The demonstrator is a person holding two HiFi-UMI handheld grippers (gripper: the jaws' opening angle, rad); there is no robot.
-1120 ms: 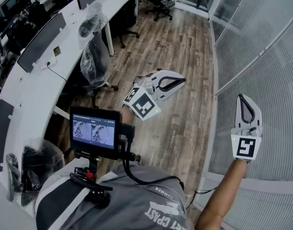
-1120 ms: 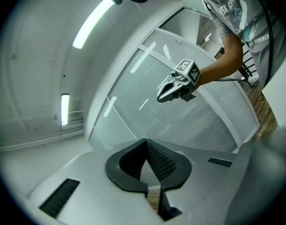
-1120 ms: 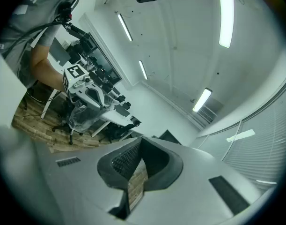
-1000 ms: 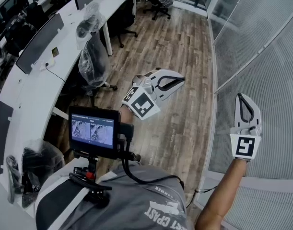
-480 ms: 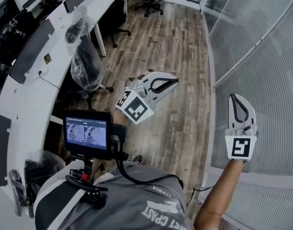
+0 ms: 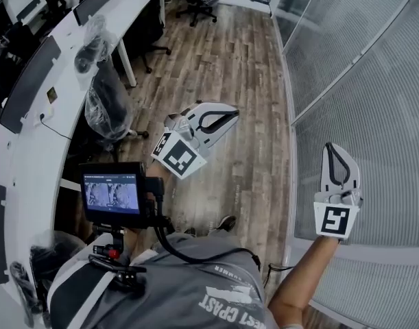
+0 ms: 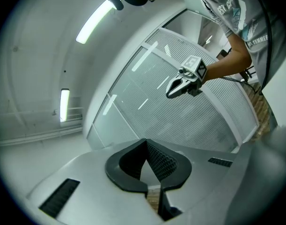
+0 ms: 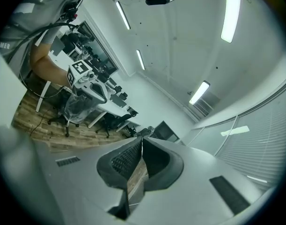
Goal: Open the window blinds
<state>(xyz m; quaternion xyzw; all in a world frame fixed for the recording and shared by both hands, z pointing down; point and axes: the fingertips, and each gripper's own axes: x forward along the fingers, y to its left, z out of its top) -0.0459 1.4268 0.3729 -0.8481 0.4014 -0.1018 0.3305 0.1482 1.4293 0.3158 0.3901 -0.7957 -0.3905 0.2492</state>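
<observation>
In the head view the window blinds point(image 6: 374, 81) hang fully lowered over the glass wall. Our right gripper point(image 6: 331, 149) is raised just beside them, though we cannot tell whether it touches the slats. Our left gripper point(image 6: 231, 115) is well away from the blinds, over the wooden floor point(image 6: 243, 53), with its tip turned toward them. In the left gripper view its jaws are pressed together with nothing between them, and beyond them the right gripper hangs in front of the blinds. In the right gripper view those jaws are likewise closed on nothing, and the blinds run along one side of the frame. We judge this to be the approach, with the blinds not yet handled. No cord or wand shows in any view, so the next move calls for finding that control beside the blinds, parting one tool's jaws and closing them on it.
</observation>
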